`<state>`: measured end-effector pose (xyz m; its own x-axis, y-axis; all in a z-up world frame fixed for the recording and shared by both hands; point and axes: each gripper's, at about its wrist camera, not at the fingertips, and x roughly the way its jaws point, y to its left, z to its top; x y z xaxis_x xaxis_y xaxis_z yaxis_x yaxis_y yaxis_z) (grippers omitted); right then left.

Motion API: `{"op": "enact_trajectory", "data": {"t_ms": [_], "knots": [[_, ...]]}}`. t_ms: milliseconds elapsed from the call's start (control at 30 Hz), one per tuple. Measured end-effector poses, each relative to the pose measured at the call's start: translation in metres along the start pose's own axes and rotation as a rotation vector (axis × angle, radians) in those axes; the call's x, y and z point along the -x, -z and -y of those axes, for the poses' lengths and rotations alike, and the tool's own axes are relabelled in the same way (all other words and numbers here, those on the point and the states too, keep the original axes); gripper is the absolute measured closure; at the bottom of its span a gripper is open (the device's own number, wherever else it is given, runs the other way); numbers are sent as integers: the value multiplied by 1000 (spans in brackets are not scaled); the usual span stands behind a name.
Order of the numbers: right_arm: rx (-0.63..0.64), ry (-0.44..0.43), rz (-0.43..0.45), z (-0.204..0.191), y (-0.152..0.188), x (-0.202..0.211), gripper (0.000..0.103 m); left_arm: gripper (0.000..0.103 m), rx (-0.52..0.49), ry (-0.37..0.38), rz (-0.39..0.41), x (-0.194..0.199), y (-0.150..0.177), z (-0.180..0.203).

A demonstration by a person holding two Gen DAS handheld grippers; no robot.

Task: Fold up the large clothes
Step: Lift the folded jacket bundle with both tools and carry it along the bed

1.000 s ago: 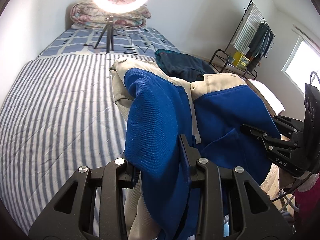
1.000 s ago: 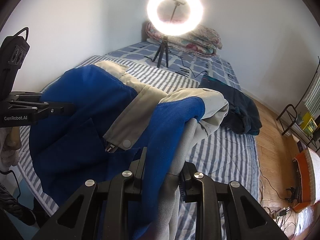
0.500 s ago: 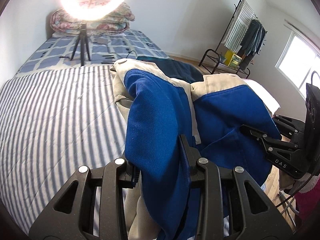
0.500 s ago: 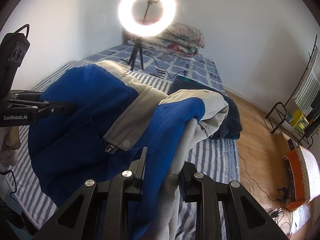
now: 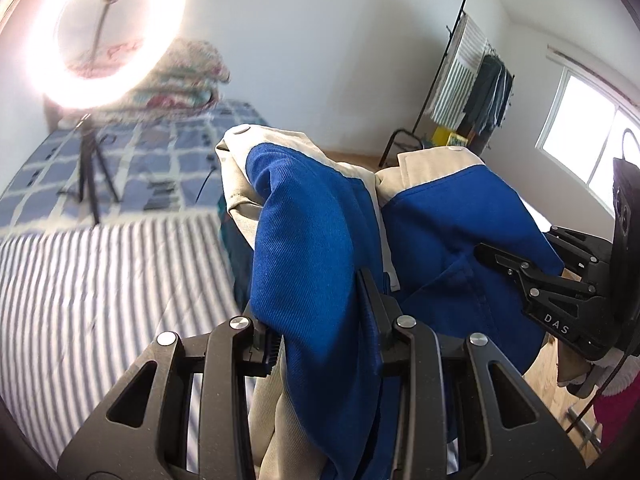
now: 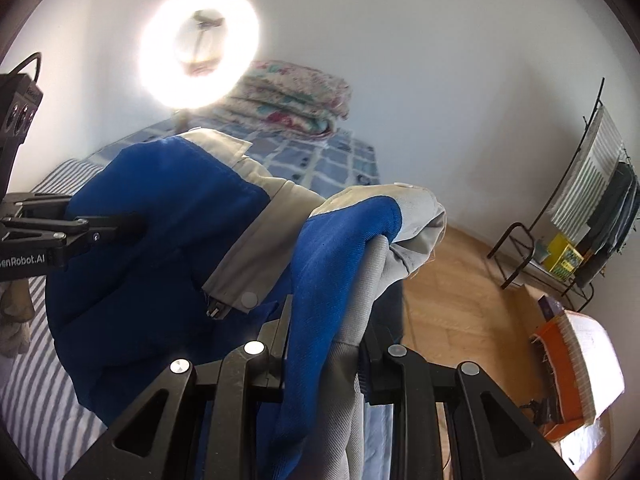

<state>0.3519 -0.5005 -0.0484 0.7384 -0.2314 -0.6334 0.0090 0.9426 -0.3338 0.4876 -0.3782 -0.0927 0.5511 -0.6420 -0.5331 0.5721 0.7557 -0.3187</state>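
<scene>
A blue and beige jacket point(image 5: 320, 240) hangs in the air between both grippers, above the striped bed point(image 5: 100, 280). My left gripper point(image 5: 320, 312) is shut on a fold of its blue cloth. My right gripper point(image 6: 324, 340) is shut on another fold of blue and grey-beige cloth of the jacket point(image 6: 160, 240). The right gripper shows at the right of the left wrist view point(image 5: 532, 276); the left gripper shows at the left of the right wrist view point(image 6: 80, 228). The jacket's lower part is hidden below the frames.
A lit ring light on a tripod point(image 5: 104, 32) stands on the checked bedding, with folded quilts point(image 6: 296, 92) behind it. A clothes rack point(image 5: 476, 80) and window point(image 5: 588, 148) are at the right. Dark clothing point(image 5: 236, 248) lies on the bed behind the jacket. Wooden floor point(image 6: 460, 280) is right of the bed.
Both grippers have tilted upward and swung right with the jacket still held; the ring light and bed have slid left and down in both views.
</scene>
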Motion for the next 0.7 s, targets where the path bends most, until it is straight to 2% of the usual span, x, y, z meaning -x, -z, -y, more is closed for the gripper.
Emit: {"op": "enact_trajectory", "data": {"t_ms": [233, 400, 500, 600, 700], "knots": [[-24, 56, 27, 37, -48, -80, 80, 70, 11, -6, 66, -92, -48, -14], [-86, 21, 51, 60, -61, -134, 80, 70, 49, -34, 86, -139, -52, -38], [-83, 18, 33, 71, -58, -173, 80, 70, 53, -89, 56, -163, -42, -54], [-146, 37, -52, 88, -50, -220, 77, 69, 124, -124, -34, -189, -28, -84], [-270, 66, -116, 110, -32, -245, 62, 60, 222, -88, -55, -195, -18, -110]]}}
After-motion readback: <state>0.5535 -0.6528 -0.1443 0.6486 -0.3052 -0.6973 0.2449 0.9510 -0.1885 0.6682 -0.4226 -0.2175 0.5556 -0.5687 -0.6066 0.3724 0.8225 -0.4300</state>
